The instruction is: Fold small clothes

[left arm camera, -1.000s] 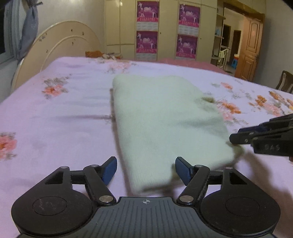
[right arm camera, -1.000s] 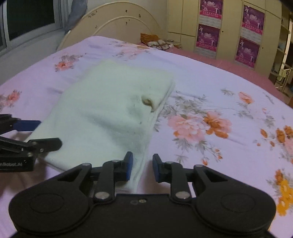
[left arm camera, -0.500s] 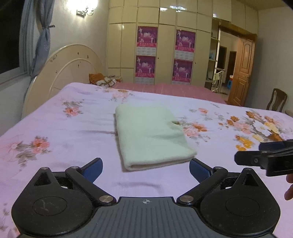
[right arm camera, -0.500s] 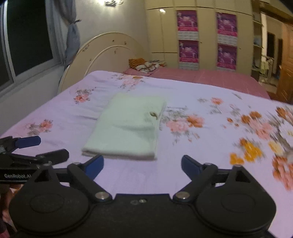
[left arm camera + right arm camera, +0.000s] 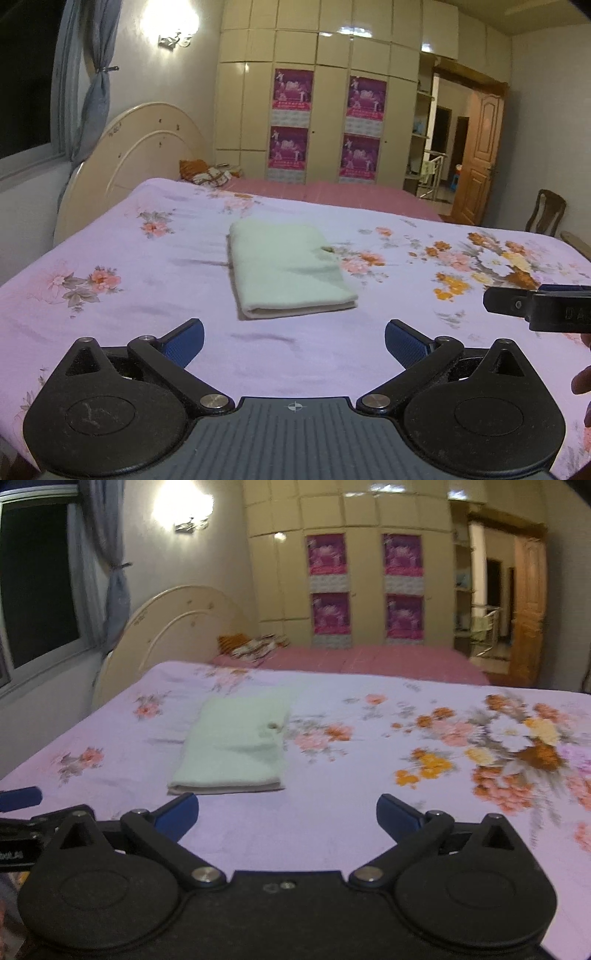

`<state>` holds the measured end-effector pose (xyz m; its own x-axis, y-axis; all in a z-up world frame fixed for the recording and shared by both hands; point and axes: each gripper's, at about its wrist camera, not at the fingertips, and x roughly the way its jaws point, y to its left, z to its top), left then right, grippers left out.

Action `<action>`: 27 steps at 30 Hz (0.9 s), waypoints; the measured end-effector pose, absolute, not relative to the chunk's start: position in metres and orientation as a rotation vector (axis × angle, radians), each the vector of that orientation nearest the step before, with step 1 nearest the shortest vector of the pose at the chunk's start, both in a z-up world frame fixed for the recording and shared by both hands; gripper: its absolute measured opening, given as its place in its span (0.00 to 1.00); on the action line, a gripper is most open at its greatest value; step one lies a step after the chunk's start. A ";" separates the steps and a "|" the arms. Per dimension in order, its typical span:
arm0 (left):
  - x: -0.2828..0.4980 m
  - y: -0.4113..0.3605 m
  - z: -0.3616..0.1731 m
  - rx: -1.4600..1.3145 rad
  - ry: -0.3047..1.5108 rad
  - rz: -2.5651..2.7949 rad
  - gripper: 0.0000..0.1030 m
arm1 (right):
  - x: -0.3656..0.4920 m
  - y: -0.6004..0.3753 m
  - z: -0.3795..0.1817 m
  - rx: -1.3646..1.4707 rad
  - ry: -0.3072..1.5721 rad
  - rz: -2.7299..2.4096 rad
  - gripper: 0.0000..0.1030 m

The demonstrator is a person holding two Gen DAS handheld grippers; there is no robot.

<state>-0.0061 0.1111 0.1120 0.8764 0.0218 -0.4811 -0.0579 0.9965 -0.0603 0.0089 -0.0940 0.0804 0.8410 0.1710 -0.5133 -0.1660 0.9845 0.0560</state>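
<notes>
Ahead of both spread tongs, apart: folded cloth on bedsheet.

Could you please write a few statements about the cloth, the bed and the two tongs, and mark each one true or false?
1. The pale green cloth lies folded on the bed. True.
2. The left tongs grip the cloth. False: they are open and empty, short of it.
3. The right tongs are open. True.
4. The sheet is plain white. False: it is lilac with flowers.
5. Both tongs are clear of the cloth. True.
</notes>
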 end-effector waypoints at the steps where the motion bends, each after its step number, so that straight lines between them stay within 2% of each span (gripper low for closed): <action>1: -0.007 0.110 0.113 -0.074 0.502 0.035 1.00 | 0.005 -0.096 0.080 0.013 0.540 0.170 0.99; 27: -0.011 0.109 0.123 -0.081 0.493 0.050 1.00 | 0.003 -0.082 0.078 -0.029 0.538 0.202 0.99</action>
<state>-0.0108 0.1091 0.1226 0.8797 0.0286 -0.4747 -0.0678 0.9955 -0.0656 0.0034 -0.0817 0.0784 0.8393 0.1834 -0.5118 -0.1988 0.9797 0.0250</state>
